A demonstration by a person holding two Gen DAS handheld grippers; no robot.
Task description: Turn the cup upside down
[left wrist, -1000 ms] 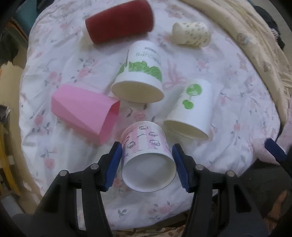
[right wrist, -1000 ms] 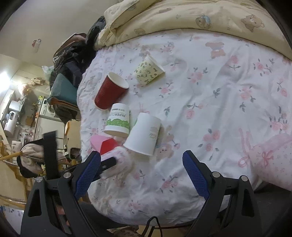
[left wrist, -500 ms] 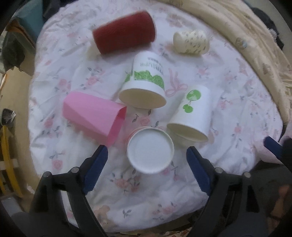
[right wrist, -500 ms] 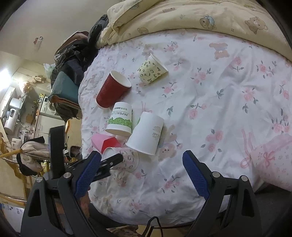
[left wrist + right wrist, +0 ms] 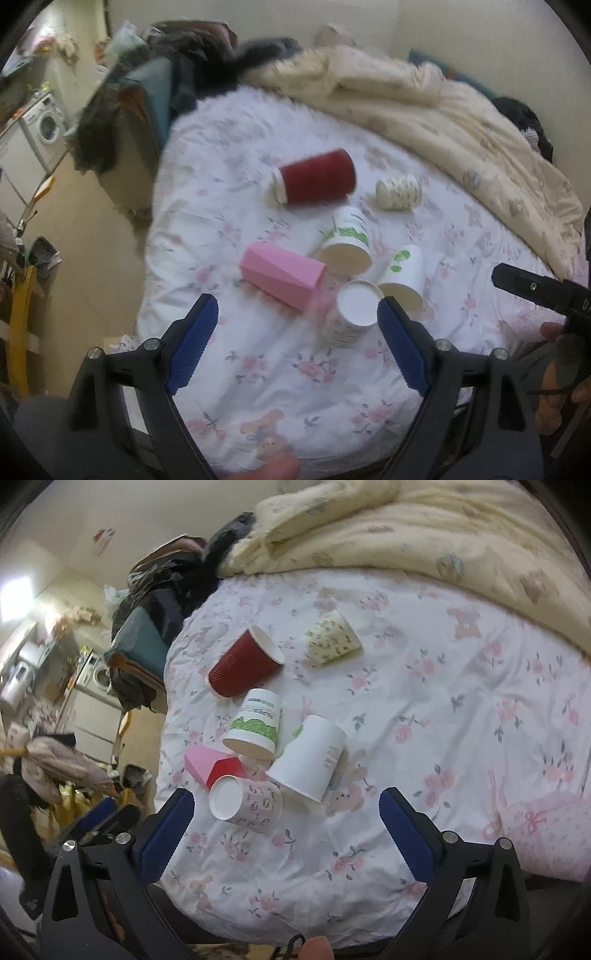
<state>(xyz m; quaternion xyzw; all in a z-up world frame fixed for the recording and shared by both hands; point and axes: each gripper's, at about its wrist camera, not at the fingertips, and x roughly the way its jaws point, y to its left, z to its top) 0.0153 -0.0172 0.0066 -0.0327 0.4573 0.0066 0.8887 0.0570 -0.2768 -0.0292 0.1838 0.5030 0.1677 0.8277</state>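
A white paper cup with a pink cartoon print stands upside down on the floral bedsheet, its flat white base up; it also shows in the right wrist view. My left gripper is open and empty, drawn back above and in front of the cup, its right finger close beside it. My right gripper is open and empty, hovering over the sheet near the bed's front edge, the cup beyond its left finger.
Other cups lie or stand around it: a pink faceted cup, a red ribbed cup, a green-leaf cup, a white cup with a green print, a small patterned cup. A cream blanket lies behind.
My left gripper opened and let go of the pink-print cup, leaving it base up, then pulled back and up. The right gripper stayed open and shifted slightly.
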